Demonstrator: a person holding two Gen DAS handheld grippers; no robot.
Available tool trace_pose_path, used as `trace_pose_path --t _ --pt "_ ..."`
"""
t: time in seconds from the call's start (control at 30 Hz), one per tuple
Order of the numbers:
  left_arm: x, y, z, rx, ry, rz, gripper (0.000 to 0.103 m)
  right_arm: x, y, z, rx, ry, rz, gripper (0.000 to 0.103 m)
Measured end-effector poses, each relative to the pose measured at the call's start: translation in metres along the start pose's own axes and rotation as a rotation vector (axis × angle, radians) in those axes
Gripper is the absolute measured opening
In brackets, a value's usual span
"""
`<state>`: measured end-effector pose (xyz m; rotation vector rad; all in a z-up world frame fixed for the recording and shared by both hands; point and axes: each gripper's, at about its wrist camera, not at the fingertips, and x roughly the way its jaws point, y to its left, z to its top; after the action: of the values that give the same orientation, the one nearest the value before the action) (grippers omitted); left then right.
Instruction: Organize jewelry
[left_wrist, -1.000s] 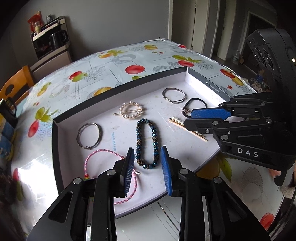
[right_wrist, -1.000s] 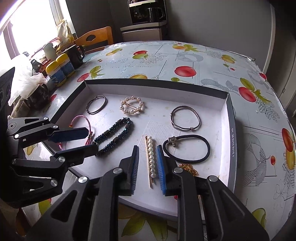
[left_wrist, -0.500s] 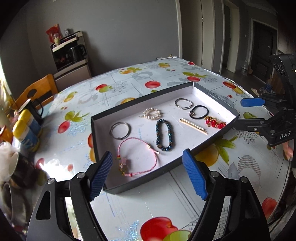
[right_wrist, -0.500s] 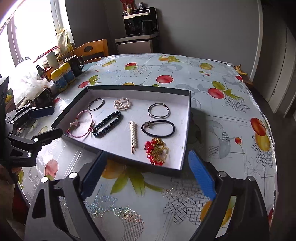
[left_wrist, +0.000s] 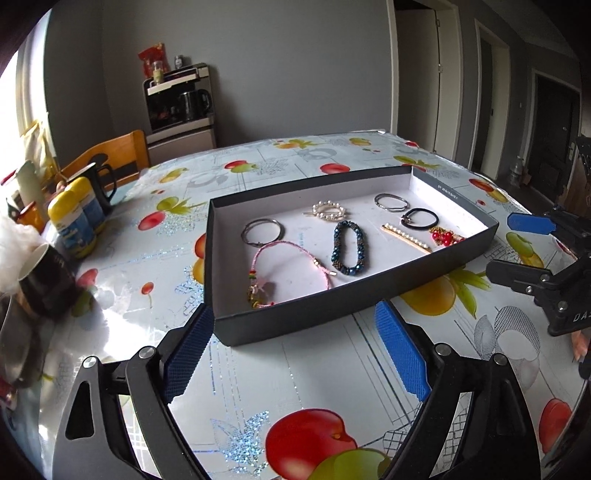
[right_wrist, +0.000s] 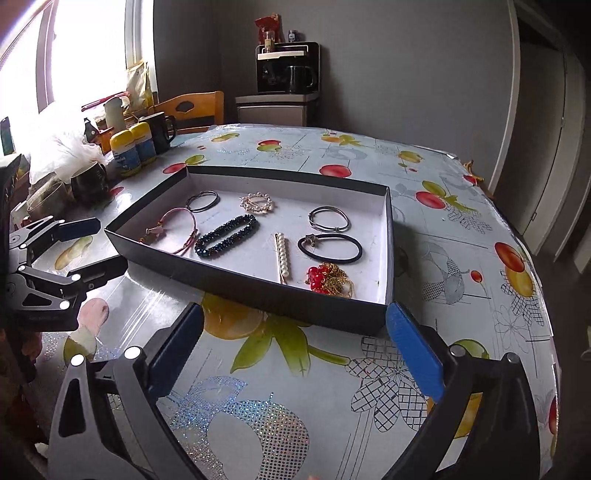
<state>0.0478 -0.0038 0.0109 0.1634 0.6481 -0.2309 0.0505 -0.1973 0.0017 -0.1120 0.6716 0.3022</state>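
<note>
The jewelry is laid out inside the shallow box (left_wrist: 424, 286), beyond both pairs of tongs. The left gripper (left_wrist: 295, 354), empty, jaws opening, is held before the box's near-left corner, nearest the pink cord bracelet (left_wrist: 291, 266). The right gripper (right_wrist: 295, 354), spread wide and empty, is held before the near-right corner, nearest the red-and-gold piece (right_wrist: 328, 278). Only the box's near wall is set in the way; mugs (right_wrist: 160, 129) are kept well left of the box.
</note>
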Motion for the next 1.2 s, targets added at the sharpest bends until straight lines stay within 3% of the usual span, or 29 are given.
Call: trace_pose_path --t 0.4,1.2 --pt "-0.0077 -0.0036 0.0005 -0.002 -0.049 0.000 0.091 0.0020 -0.0009 -0.0014 0.020 0.002 -0.018 0.097" --pt "-0.0098 -0.0047 -0.0008 -0.003 -0.055 0.010 0.092 -0.0012 -0.0034 -0.0022 0.034 -0.017 -0.082 0.097"
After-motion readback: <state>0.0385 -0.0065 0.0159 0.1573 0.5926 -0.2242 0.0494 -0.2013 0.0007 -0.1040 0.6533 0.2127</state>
